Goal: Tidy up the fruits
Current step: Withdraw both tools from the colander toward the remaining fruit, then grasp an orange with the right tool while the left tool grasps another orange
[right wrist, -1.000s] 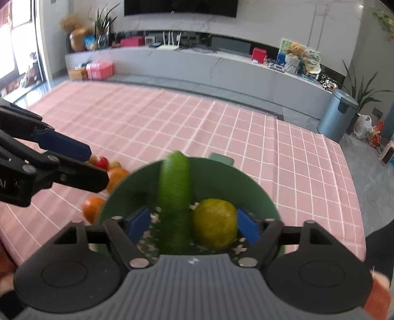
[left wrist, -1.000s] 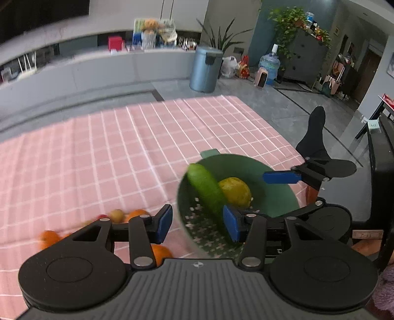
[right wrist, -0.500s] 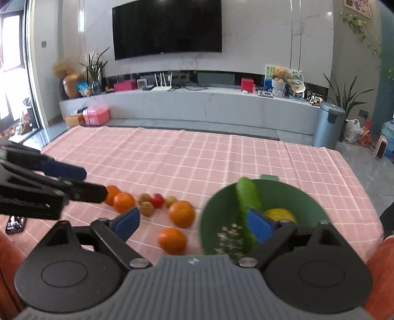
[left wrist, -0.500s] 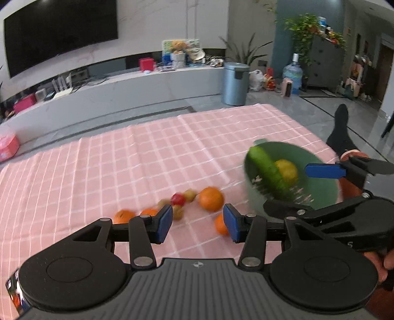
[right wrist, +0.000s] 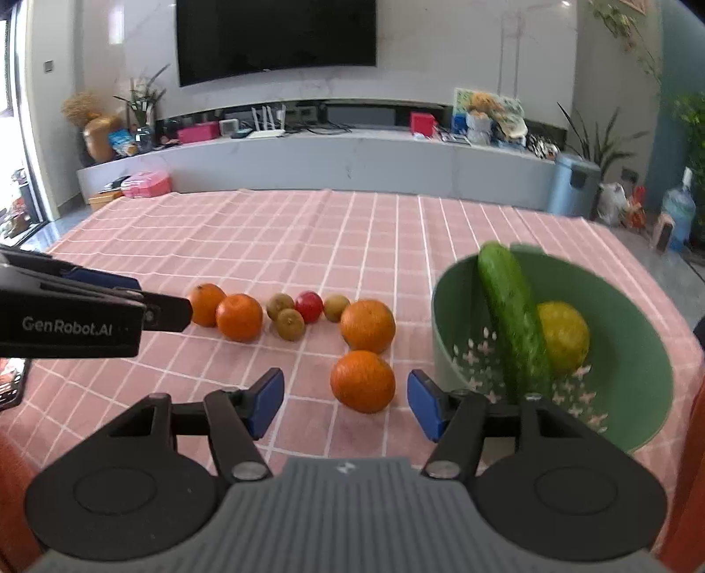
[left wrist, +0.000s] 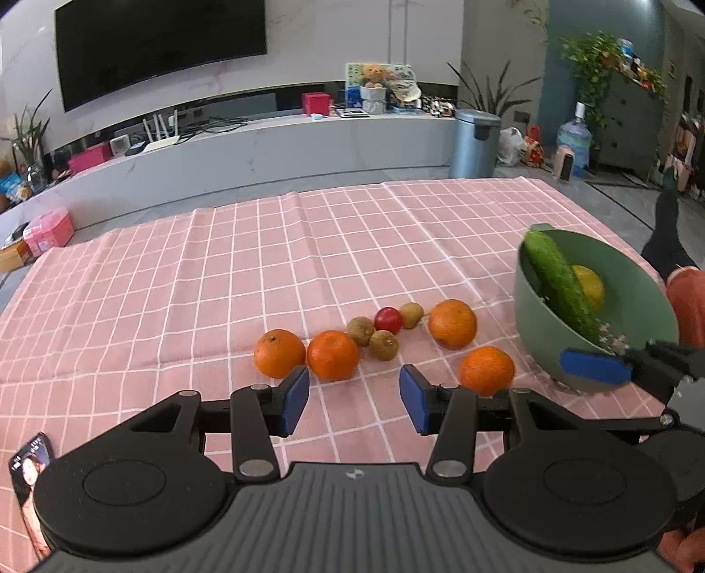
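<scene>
1. Left gripper: jaws partway apart, nothing betw. blue pads, hanging over bare cloth just short of the fruit row.
2. Right gripper: jaws closing, partway apart, no contact seen; nearest orange sits just ahead in the gap, pads not pressing on it.
3. Tablecloth: pink w/ white grid, covers whole top.
4. Loose fruit in a line across the cloth: two oranges side by side at left, touching or nearly so; third orange at right end of the row, apart from the nearest one.
5. Small stuff betw. them: three brownish round fruits and one red one, bunched close.
6. Green bowl: right of the loose fruit, standing on the cloth; white flower marks inside.
7. In bowl: cucumber leaning w/ tip over far rim, yellow-green citrus beside it, touching.
8. Phone: near left edge of the cloth, screen lit.
9. Beyond table: TV on wall, long low shelf under it, bin at right.
</scene>
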`<move>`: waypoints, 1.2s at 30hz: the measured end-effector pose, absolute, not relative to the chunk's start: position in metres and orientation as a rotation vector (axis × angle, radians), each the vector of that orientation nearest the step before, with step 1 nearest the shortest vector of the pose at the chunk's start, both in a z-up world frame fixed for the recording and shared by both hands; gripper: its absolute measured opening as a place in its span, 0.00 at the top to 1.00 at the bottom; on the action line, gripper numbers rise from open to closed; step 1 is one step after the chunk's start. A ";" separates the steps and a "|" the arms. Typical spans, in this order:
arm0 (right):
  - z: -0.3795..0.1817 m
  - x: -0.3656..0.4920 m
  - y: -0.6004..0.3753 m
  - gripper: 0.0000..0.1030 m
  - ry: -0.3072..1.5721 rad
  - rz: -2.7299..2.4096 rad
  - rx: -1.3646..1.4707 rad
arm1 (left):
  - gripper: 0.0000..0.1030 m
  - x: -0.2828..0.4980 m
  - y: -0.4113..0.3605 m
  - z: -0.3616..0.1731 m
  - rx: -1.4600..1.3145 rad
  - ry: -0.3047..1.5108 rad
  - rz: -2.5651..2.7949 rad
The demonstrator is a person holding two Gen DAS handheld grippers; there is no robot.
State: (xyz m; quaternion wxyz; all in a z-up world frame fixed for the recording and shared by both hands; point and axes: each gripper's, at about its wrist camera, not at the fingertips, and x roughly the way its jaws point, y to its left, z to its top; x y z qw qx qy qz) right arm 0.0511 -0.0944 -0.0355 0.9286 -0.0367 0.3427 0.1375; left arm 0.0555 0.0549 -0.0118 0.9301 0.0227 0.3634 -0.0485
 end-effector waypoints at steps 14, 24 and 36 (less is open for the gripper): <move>-0.073 0.075 -0.063 0.51 0.670 0.234 -0.298 | 0.46 0.087 0.055 -0.059 0.051 0.744 -0.033; -0.087 0.080 -0.046 0.56 0.640 0.203 -0.453 | 0.46 0.100 0.056 -0.071 0.047 0.743 -0.034; -0.097 0.082 -0.044 0.60 0.625 0.171 -0.521 | 0.55 0.109 0.045 -0.076 0.106 0.734 0.012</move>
